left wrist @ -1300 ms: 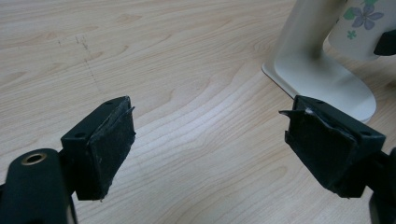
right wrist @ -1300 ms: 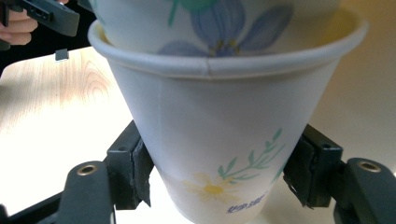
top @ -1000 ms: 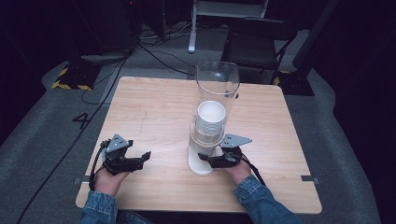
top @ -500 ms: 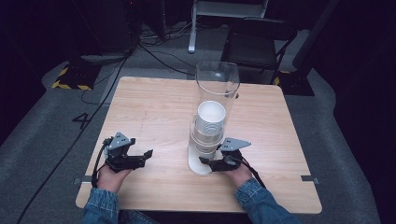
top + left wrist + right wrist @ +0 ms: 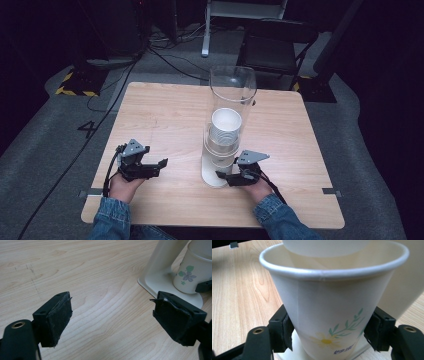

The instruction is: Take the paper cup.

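Note:
A cup dispenser stands mid-table: a clear tube (image 5: 232,95) on a white base (image 5: 212,179), with a stack of white paper cups (image 5: 226,125) inside. My right gripper (image 5: 223,175) is at the dispenser's foot, shut on the lowest paper cup (image 5: 332,302), a flower-printed one; its pads press the cup's two sides low down, and another cup sits nested in it from above. My left gripper (image 5: 161,164) rests on the wood to the left of the dispenser, open with nothing between its pads (image 5: 61,315). Its own view shows the base (image 5: 155,285) and the flowered cup (image 5: 188,272) at the right.
The wooden table (image 5: 165,115) has bare wood to the left, right and behind the dispenser. Past the far edge lie cables, a stand and a dark chair (image 5: 272,47) on grey floor.

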